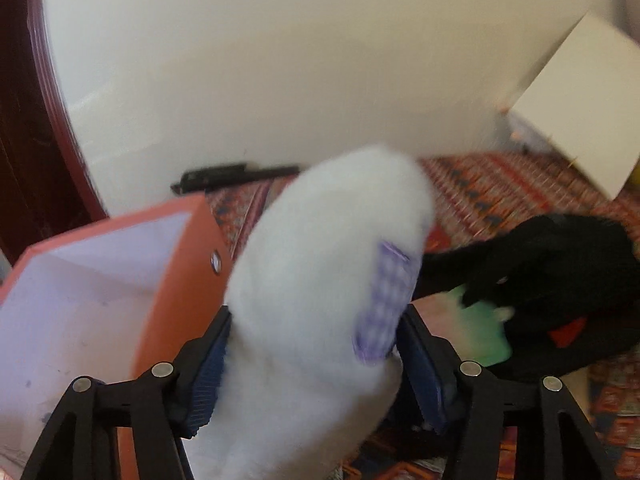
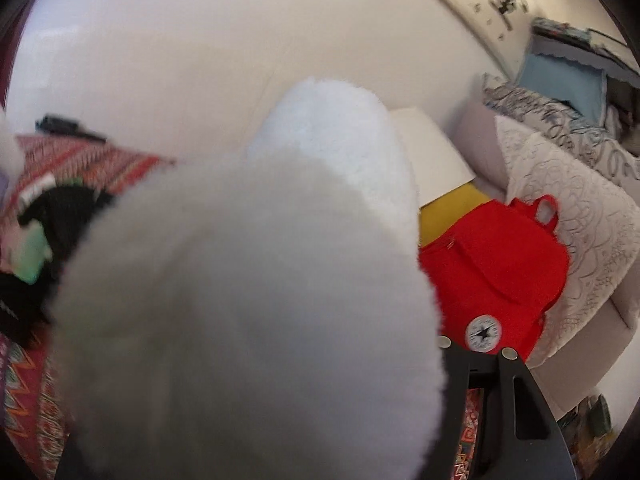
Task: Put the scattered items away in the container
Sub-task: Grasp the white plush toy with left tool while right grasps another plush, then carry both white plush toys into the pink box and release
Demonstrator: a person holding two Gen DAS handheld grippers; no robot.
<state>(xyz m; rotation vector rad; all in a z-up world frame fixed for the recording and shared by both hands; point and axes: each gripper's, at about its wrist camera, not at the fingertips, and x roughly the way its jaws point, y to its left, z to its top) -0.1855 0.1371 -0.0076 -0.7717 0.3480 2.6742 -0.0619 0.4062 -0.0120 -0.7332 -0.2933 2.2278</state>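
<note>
My left gripper is shut on a white fluffy plush toy with a purple checked tag, held up just right of the orange box, whose pale inside is open at lower left. My right gripper is shut on white fluffy plush that fills most of the right wrist view and hides its fingers. A black garment with a green item lies on the patterned rug at the right. It also shows at the left of the right wrist view.
A white wall stands close behind. A white board leans at the right. A black object lies along the wall base. A red backpack, a yellow item and patterned cushions are at the right.
</note>
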